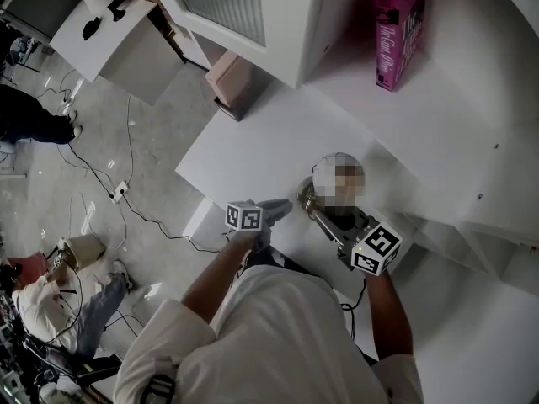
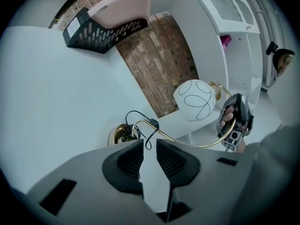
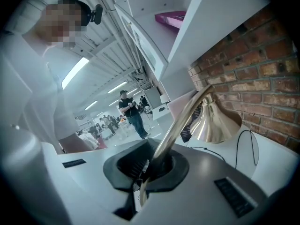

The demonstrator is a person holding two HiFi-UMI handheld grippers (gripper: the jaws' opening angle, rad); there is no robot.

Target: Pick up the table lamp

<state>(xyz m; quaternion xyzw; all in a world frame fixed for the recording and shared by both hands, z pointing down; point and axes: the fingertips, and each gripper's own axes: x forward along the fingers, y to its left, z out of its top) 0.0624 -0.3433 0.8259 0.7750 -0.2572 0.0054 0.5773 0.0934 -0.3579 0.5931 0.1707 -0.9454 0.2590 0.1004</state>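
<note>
Only illegible white lettering on the pink box [image 1: 397,36].

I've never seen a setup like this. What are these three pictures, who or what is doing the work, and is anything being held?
There is no robot here. A person holds a two-jaw gripper in each hand, and the patterned cubes are part of the grippers. The head view comes from a camera on the person's head looking down. It shows the left gripper, the right gripper, the white table and a pink box on a shelf. The other two pictures come from cameras riding on each gripper, looking along its jaws. The thing being handled is a table lamp with a white globe, a curved brass stem and a brass base. The right gripper's jaws are shut on the stem. The left gripper's jaws are slightly apart near the base, holding nothing.
</note>
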